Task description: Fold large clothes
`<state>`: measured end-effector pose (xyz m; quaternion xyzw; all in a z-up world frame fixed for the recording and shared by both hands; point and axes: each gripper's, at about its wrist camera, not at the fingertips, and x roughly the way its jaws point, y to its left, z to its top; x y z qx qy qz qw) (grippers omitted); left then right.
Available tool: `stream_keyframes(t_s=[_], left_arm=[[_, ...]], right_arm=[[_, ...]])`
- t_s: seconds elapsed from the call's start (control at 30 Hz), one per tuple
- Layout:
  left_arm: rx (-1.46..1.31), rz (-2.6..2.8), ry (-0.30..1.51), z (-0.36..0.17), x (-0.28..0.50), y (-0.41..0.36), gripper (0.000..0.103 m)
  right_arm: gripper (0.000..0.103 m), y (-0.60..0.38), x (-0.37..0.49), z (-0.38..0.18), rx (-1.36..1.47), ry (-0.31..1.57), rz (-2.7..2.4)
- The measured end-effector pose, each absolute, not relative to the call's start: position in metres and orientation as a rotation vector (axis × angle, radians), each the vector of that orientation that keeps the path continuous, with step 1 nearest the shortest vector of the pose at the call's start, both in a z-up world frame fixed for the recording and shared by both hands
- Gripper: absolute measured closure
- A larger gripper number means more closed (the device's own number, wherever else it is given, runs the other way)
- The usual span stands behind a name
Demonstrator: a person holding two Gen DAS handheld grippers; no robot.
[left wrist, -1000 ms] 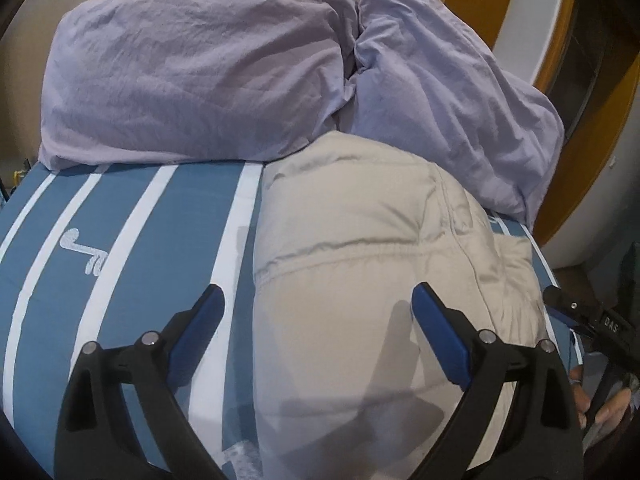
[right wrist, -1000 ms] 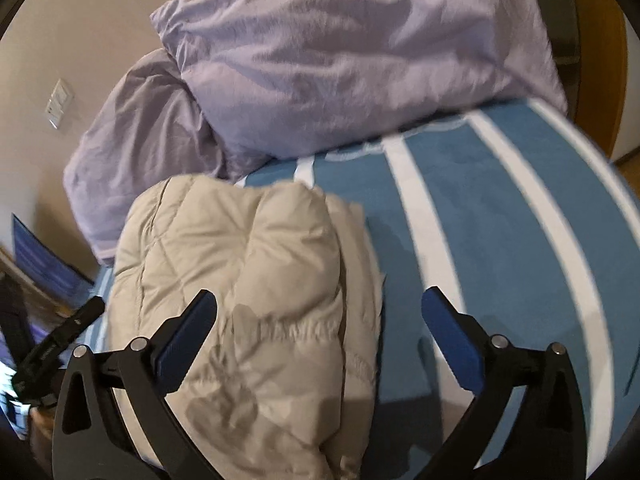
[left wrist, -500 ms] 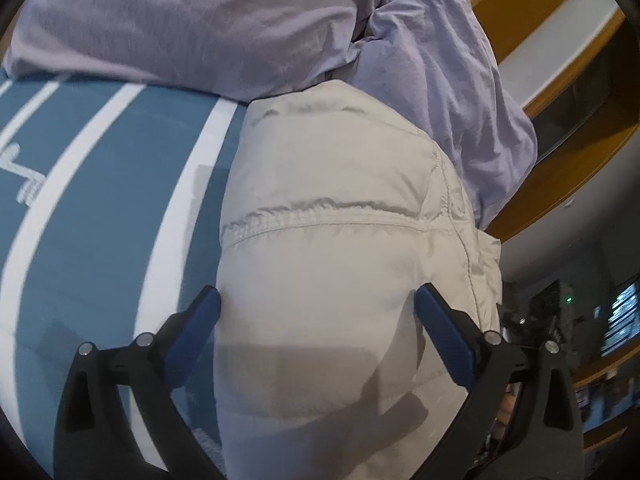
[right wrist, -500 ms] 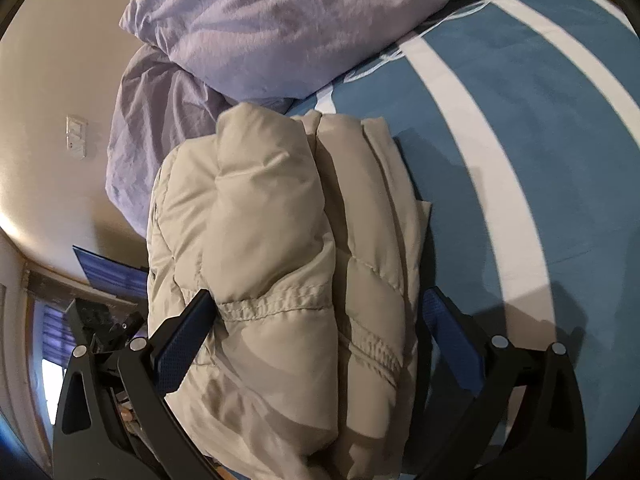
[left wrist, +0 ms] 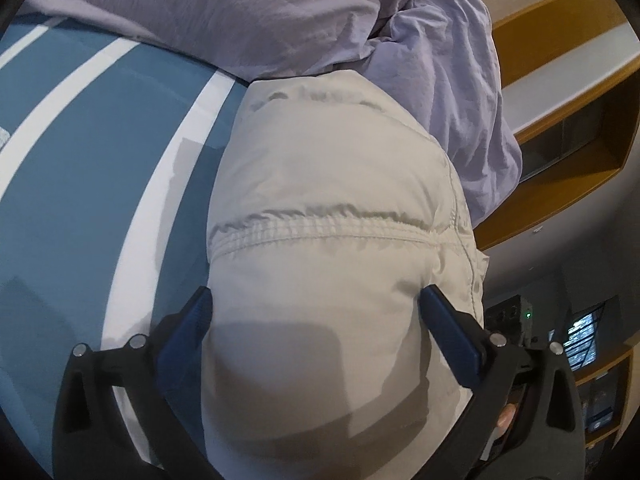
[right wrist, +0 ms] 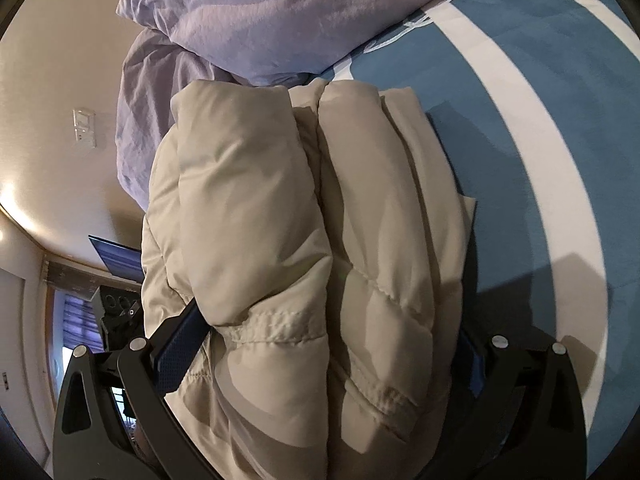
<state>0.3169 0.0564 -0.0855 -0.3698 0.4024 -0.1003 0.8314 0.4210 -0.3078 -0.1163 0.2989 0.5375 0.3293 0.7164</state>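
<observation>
A beige puffer jacket (left wrist: 328, 168) lies folded into a thick bundle on the blue-and-white striped bedspread (left wrist: 80, 184). My left gripper (left wrist: 314, 294) straddles the bundle's near end with its jaws at their widest; its blue pads (left wrist: 448, 332) rest against the jacket's sides without squeezing it. In the right wrist view the jacket (right wrist: 280, 208) shows as two padded rolls side by side. My right gripper (right wrist: 328, 316) stands open around that end. Its left pad (right wrist: 180, 344) sits under a fold, and the padding mostly hides its right pad.
Two lilac pillows (left wrist: 224, 12) (right wrist: 288, 8) lie at the head of the bed, touching the jacket's far end. Wooden shelving (left wrist: 560, 92) stands beyond the bed's edge. A wall with a switch plate (right wrist: 85, 128) and a screen (right wrist: 116, 260) lies past the other side.
Both grippers have come down and rolled, closing in on the jacket until each straddles it. The pillows have slid up toward the top of both views.
</observation>
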Motion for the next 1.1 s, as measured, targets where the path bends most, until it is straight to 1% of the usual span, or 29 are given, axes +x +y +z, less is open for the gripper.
stream_keyframes(t_s=[0.13, 0.2, 0.23, 0.27, 0.3, 0.37, 0.47, 0.67, 0.8, 0.9, 1.0, 1.03, 1.1], left_arm=[[-0.801, -0.213, 0.843, -0.085, 0.317, 0.055, 0.003], [-0.811, -0.22, 0.835, -0.083, 0.315, 0.056, 0.008], [-0.817, -0.223, 0.833, -0.081, 0.314, 0.057, 0.012], [-0.818, -0.224, 0.831, -0.08, 0.313, 0.059, 0.017], [-0.819, -0.221, 0.829, -0.076, 0.313, 0.061, 0.019], [-0.813, -0.21, 0.821, -0.071, 0.312, 0.066, 0.025], [-0.795, -0.176, 0.8, -0.06, 0.31, 0.081, 0.029], [-0.758, -0.091, 0.759, -0.038, 0.309, 0.118, 0.03], [-0.71, -0.033, 0.742, -0.031, 0.317, 0.139, 0.03], [-0.694, -0.004, 0.766, -0.041, 0.324, 0.146, 0.029], [-0.667, 0.014, 0.759, -0.043, 0.323, 0.145, 0.022], [-0.631, 0.038, 0.76, -0.04, 0.322, 0.141, 0.018], [-0.561, 0.083, 0.758, -0.034, 0.32, 0.135, 0.017]], right_arm=[[0.001, -0.305, 0.42, -0.117, 0.684, 1.17, 0.771], [0.001, -0.303, 0.418, -0.115, 0.683, 1.154, 0.79], [0.002, -0.302, 0.417, -0.114, 0.692, 1.148, 0.801], [0.006, -0.302, 0.417, -0.113, 0.703, 1.141, 0.81], [0.008, -0.3, 0.417, -0.11, 0.715, 1.135, 0.816], [0.022, -0.293, 0.418, -0.105, 0.723, 1.123, 0.831], [0.033, -0.278, 0.422, -0.1, 0.731, 1.114, 0.865], [0.042, -0.232, 0.437, -0.091, 0.727, 1.099, 0.92], [0.043, -0.208, 0.445, -0.089, 0.722, 1.07, 0.918], [0.042, -0.202, 0.444, -0.1, 0.735, 1.066, 0.876], [0.034, -0.206, 0.439, -0.1, 0.72, 1.073, 0.84], [0.031, -0.208, 0.438, -0.099, 0.712, 1.076, 0.828], [0.028, -0.209, 0.436, -0.092, 0.683, 1.073, 0.795]])
